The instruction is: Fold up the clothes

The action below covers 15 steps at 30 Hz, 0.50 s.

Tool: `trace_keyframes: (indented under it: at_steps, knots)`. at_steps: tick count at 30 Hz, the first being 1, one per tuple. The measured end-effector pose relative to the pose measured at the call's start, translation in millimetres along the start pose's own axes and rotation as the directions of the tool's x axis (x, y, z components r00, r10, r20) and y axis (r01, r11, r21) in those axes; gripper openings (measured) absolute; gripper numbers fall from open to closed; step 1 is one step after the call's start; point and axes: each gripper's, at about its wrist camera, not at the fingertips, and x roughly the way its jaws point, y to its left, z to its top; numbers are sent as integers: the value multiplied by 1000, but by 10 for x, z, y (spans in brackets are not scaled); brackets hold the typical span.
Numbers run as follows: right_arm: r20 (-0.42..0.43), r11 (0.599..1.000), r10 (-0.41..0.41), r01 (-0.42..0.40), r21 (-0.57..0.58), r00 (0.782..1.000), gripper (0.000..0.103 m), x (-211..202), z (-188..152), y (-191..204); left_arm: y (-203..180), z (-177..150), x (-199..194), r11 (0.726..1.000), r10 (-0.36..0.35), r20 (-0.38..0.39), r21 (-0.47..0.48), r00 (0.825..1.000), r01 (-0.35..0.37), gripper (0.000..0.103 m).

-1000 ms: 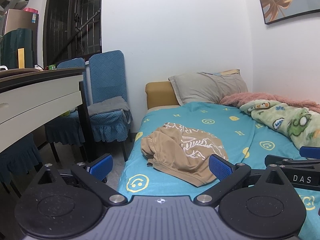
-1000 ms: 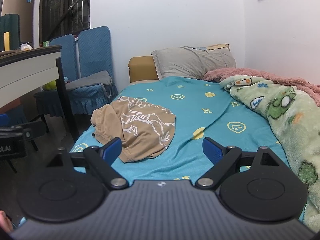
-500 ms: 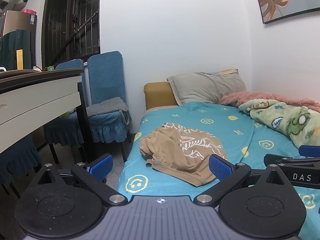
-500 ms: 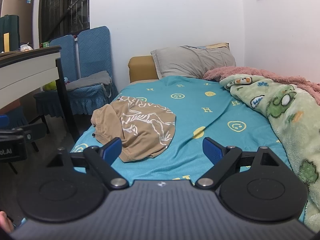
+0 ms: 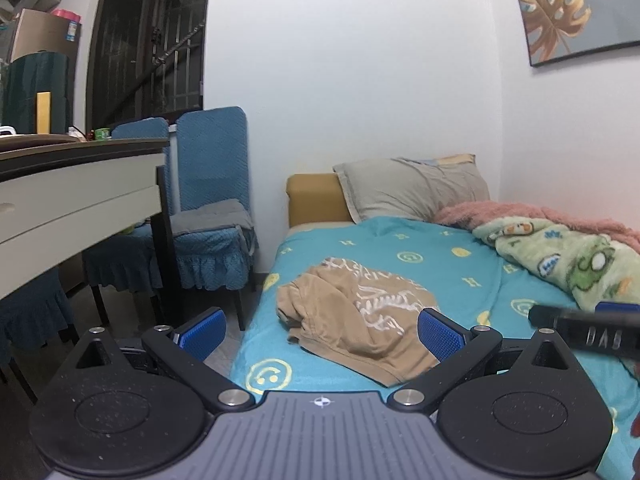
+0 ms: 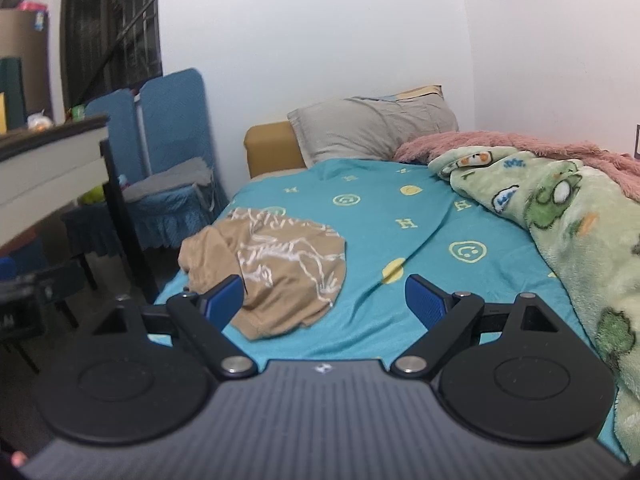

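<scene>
One crumpled tan shirt [image 5: 360, 320] lies on the bed [image 5: 452, 276] near one grey pillow [image 5: 412, 188], both tongs, left [image 5: 320, 334] and right [image 6: 324, 302], released and empty

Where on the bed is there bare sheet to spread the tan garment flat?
Bare teal smiley-print sheet lies between the crumpled tan printed garment and the green cartoon fleece blanket, running up to the grey pillow. The wall side is crowded with that blanket and a pink fuzzy blanket.
</scene>
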Motion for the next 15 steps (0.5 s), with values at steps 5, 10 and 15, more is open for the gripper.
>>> trace_keyframes:
  at_steps: [5, 10, 15]
  knots:
    - [77, 990, 88, -95, 104, 993, 89, 58, 426, 248, 215, 103, -32, 998, 66, 24, -21, 998, -65, 103]
    - [44, 976, 170, -174, 133, 985, 89, 641, 566, 464, 562, 128, -60, 992, 87, 13, -94, 996, -86, 103]
    - [-172, 982, 186, -187, 13, 967, 72, 1480, 65, 596, 914, 81, 91, 980, 82, -4, -181, 997, -81, 103]
